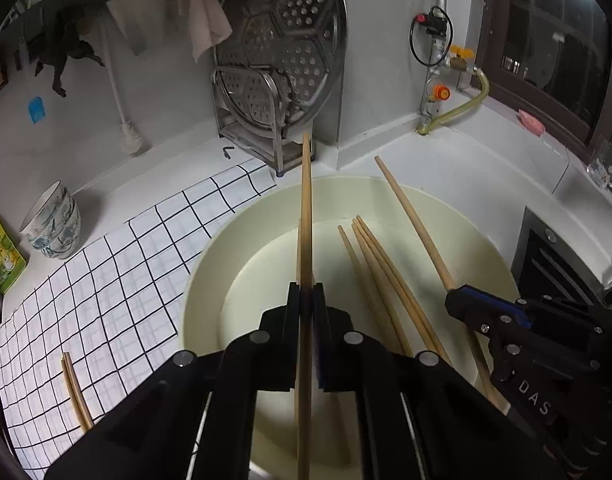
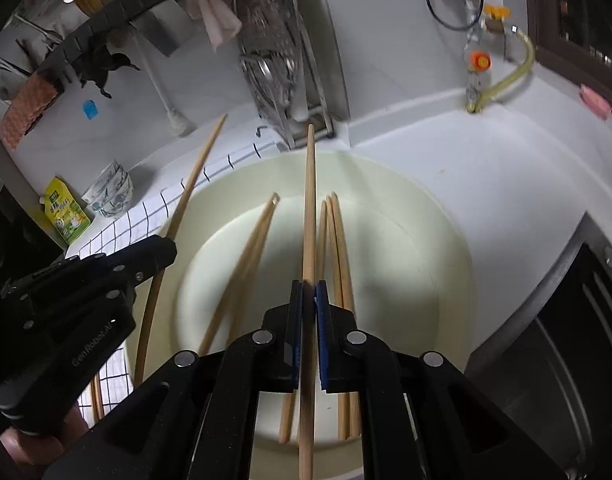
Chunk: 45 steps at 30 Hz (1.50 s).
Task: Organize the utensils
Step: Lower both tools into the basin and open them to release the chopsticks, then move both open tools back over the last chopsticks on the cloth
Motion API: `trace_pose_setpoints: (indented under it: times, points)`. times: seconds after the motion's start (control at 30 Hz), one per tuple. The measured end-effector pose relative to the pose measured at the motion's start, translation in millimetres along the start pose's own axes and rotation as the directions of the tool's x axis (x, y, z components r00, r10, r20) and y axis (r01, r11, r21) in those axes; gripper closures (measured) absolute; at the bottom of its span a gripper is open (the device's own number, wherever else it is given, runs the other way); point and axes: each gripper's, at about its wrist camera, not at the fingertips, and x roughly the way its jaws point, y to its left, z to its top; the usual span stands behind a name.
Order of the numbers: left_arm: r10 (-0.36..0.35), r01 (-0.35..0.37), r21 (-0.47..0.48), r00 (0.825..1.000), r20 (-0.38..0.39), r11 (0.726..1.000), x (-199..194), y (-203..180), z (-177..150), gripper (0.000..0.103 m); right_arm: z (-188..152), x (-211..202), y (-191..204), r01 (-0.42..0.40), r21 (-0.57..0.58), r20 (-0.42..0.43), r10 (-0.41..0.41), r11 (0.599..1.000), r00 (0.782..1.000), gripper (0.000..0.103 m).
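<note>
My left claw [image 1: 306, 294] is pinched tight on one wooden chopstick [image 1: 306, 208], which runs straight out ahead of my fingertips and back beneath the wrist. My right claw [image 2: 309, 292] is pinched the same way on its own chopstick [image 2: 309, 200]. From the left wrist view that right claw sits off to my right and a little lower, its stick slanting up and away over the basin; from the right wrist view my left claw is off to the left, stick angled up toward the wall.

Both claws hang above the cream plastic basin [image 1: 210, 264]. Beneath and just right of my left claw a loose cluster of chopsticks [image 1: 369, 256] lies on the basin floor; in the right wrist view I count a few beside my right fingertips and another pair [image 2: 254, 248] to their left.

Down to the left of my left claw, on the checked mat [image 1: 118, 280], a pair of chopsticks [image 1: 76, 392] lies side by side, apart from the basin. I judge that to be the sorted pile, so the job is early: two laid out, two in hand, and at least five left in the basin. Where these two belong I can only guess, most likely next to that pair.
</note>
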Motion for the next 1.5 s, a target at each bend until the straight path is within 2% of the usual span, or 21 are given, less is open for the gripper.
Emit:
trace_pose_setpoints:
  times: [0.4, 0.7, 0.73, 0.77, 0.83, 0.93, 1.07, 1.2, 1.33, 1.5]
  points:
    - [0.027, -0.026, 0.018, 0.997, -0.078, 1.0, 27.5, -8.2, -6.5, 0.096, -3.2, 32.8, -15.5, -0.027, 0.025, -0.069, 0.028, 0.999, 0.997, 0.096]
    - [0.06, -0.06, 0.008, 0.994, -0.095, 0.998, 29.8, -6.7, -3.7, 0.095, -3.2, 35.8, -21.2, -0.019, 0.031, -0.063, 0.021, 0.999, 0.998, 0.096]
    - [0.063, -0.063, 0.007, 0.994, -0.092, 0.998, 28.4, -6.2, -3.2, 0.094, -2.8, 34.4, -21.7, -0.019, 0.032, -0.058, 0.021, 0.999, 0.998, 0.092]
    - [0.066, -0.066, 0.006, 0.994, -0.09, 0.998, 27.3, -5.6, -2.9, 0.09, -2.3, 33.1, -22.0, -0.017, 0.032, -0.054, 0.019, 0.999, 0.998, 0.084]
    - [0.073, -0.074, -0.001, 0.994, -0.085, 0.997, 24.2, -3.7, -2.3, 0.083, -0.9, 29.6, -22.0, -0.012, 0.027, -0.042, 0.013, 1.0, 0.999, 0.078]
    - [0.08, -0.081, -0.019, 0.994, -0.073, 0.997, 17.4, 1.0, -1.7, 0.07, 0.4, 25.5, -21.2, -0.015, 0.023, -0.035, 0.016, 1.0, 0.999, 0.078]
    - [0.098, -0.1, -0.04, 0.994, -0.043, 0.994, 5.9, 7.7, -0.9, 0.043, 0.8, 21.7, -18.6, -0.021, 0.017, -0.032, 0.022, 1.0, 0.999, 0.074]
    - [0.11, -0.112, -0.056, 0.993, -0.037, 0.992, -2.0, 14.4, -0.7, 0.042, -0.1, 18.1, -12.3, -0.028, 0.009, -0.03, 0.028, 1.0, 0.999, 0.073]
    - [0.117, -0.119, -0.069, 0.993, -0.03, 0.99, -12.2, 22.0, -2.6, 0.038, 0.0, 12.9, -4.4, -0.033, -0.001, -0.023, 0.033, 0.999, 0.999, 0.067]
    - [0.124, -0.125, -0.081, 0.992, -0.017, 0.989, -26.5, 33.3, -4.0, 0.036, -0.1, 3.3, 7.9, -0.039, -0.016, -0.006, 0.039, 0.999, 0.999, 0.064]
